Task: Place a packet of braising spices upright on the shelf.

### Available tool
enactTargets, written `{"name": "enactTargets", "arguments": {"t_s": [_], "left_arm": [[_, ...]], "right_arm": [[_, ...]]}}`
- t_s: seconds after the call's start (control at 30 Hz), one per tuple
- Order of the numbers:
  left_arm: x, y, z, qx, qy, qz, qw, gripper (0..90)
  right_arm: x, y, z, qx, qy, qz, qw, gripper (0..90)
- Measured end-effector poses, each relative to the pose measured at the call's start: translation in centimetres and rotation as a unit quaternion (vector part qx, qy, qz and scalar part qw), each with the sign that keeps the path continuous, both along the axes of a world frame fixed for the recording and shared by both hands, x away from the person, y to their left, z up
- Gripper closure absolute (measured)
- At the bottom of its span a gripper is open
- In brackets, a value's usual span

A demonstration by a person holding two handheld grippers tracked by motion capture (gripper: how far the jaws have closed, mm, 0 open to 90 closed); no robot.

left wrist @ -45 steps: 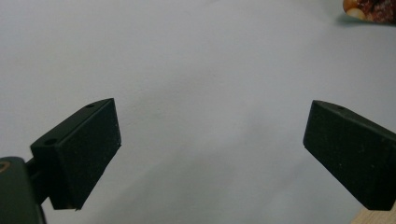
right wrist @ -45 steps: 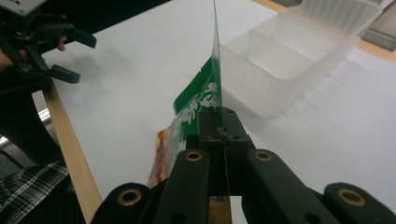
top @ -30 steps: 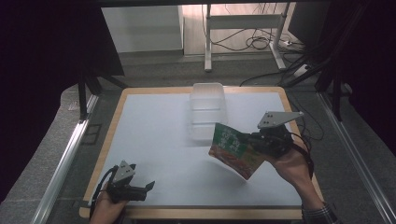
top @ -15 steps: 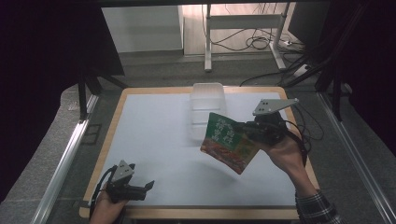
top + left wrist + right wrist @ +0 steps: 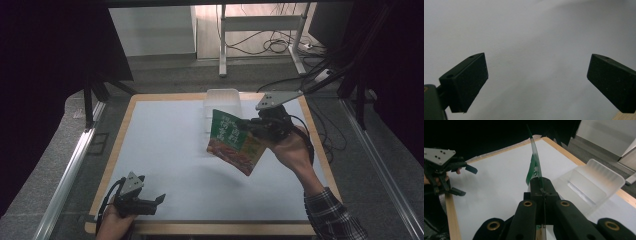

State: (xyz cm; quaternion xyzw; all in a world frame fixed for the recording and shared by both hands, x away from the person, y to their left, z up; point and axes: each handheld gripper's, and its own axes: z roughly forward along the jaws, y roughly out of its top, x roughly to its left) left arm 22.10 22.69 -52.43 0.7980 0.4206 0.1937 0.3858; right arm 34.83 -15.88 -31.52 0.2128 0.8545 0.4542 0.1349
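— Where do we have the packet (image 5: 234,142) now?

— Lifted clear of the white table (image 5: 165,150), its edge pinched between the pressed-together jaws of our right gripper (image 5: 252,129). In the right gripper view it stands edge-on, straight out from the jaws.

— And the clear container (image 5: 221,100)?

— Just beyond the packet toward the table's far edge, its long axis running away from us. Judging by that, the right hand is far nearer to it.

— Our left gripper (image 5: 156,201)?

— It rests low at the near left corner, well apart from both, jaws spread over bare table, holding nothing
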Motion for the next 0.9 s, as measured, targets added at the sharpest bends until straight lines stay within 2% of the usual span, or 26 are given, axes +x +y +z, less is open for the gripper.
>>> {"name": "enactTargets", "arguments": {"t_s": [0.4,0.9], "left_arm": [[0.0,0.0,0.0,0.003,0.0,-0.002,1.0,3.3],[0.0,0.0,0.0,0.0,0.0,-0.002,1.0,3.4]], "right_arm": [[2.0,2.7,1.7,0.009,-0.007,0.012,0.9999,89.3],[5.0,7.0,1.9,0.026,0.002,0.029,0.9992,89.4]]}}
